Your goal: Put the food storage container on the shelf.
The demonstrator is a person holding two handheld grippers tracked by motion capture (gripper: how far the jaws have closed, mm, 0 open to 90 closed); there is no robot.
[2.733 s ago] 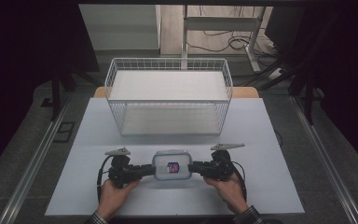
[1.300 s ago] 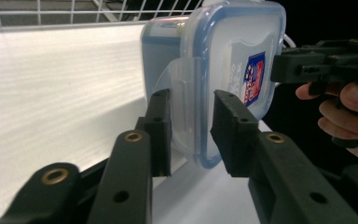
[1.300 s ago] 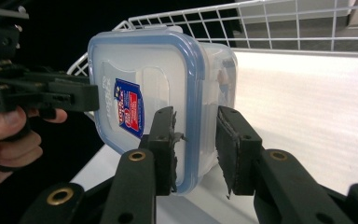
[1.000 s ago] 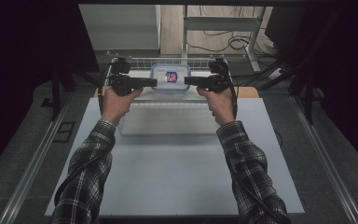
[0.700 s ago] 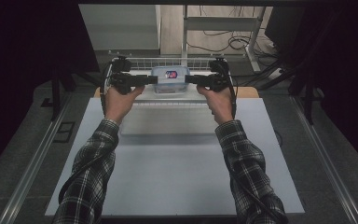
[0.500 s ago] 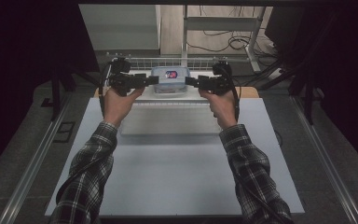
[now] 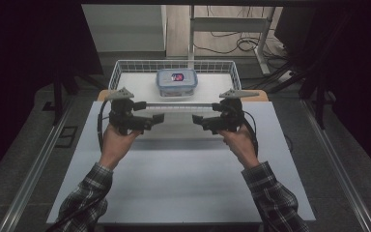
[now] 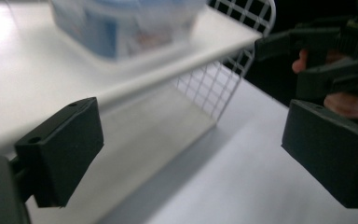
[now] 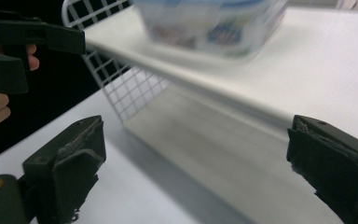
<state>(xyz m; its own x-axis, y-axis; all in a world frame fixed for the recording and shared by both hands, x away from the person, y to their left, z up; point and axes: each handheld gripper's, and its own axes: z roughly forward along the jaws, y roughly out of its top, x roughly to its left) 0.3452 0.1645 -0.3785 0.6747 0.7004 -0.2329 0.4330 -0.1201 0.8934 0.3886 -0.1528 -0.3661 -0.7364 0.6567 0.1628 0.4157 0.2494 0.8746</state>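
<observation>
Both grippers spread wide, jaws just been opening, nothing between them. Left gripper (image 7: 158, 118) & right gripper (image 7: 197, 119) hang apart, facing each other, just short of the wire basket (image 7: 121, 68). Lidded container (image 7: 176, 82) sits inside basket, untouched.

White table (image 7: 183, 183), floor cables (image 7: 232, 43)
</observation>
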